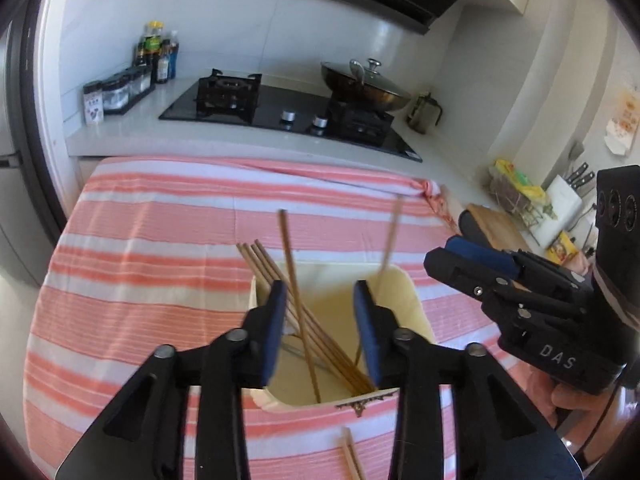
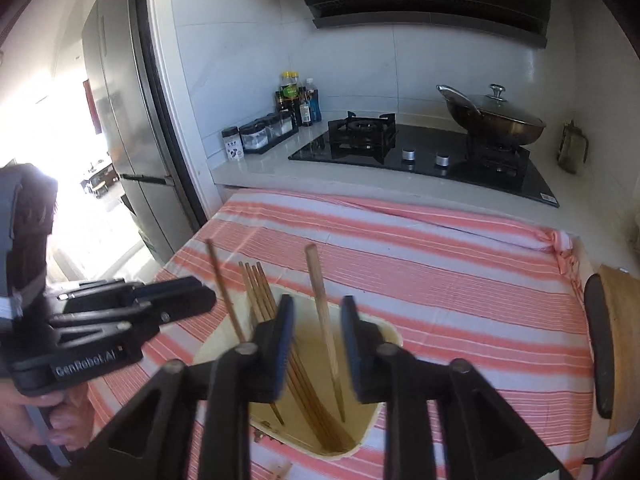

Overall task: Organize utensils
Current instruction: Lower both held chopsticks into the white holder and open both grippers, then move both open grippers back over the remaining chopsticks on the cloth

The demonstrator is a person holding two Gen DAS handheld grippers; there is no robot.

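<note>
A cream utensil holder (image 1: 412, 304) (image 2: 382, 428) stands on the striped cloth and holds several wooden chopsticks (image 1: 260, 260) (image 2: 256, 284). My left gripper (image 1: 320, 328) is open just above the holder's mouth; one chopstick (image 1: 294, 280) stands between its pads, not clamped. A blurred chopstick (image 1: 390, 236) leans at the holder's far right. My right gripper (image 2: 316, 344) is open above the holder, with a loose chopstick (image 2: 322, 308) between its pads. Each gripper shows in the other's view, the right one (image 1: 452, 252) and the left one (image 2: 192, 296). More chopsticks (image 1: 352, 456) lie on the cloth near the front.
The pink and white striped cloth (image 1: 160, 264) (image 2: 440, 272) covers the table. Behind it is a counter with a gas hob (image 1: 288, 112), a lidded wok (image 1: 364, 84), bottles and jars (image 1: 152, 56). A wooden board (image 2: 620, 320) stands at the right, a fridge (image 2: 120, 120) at the left.
</note>
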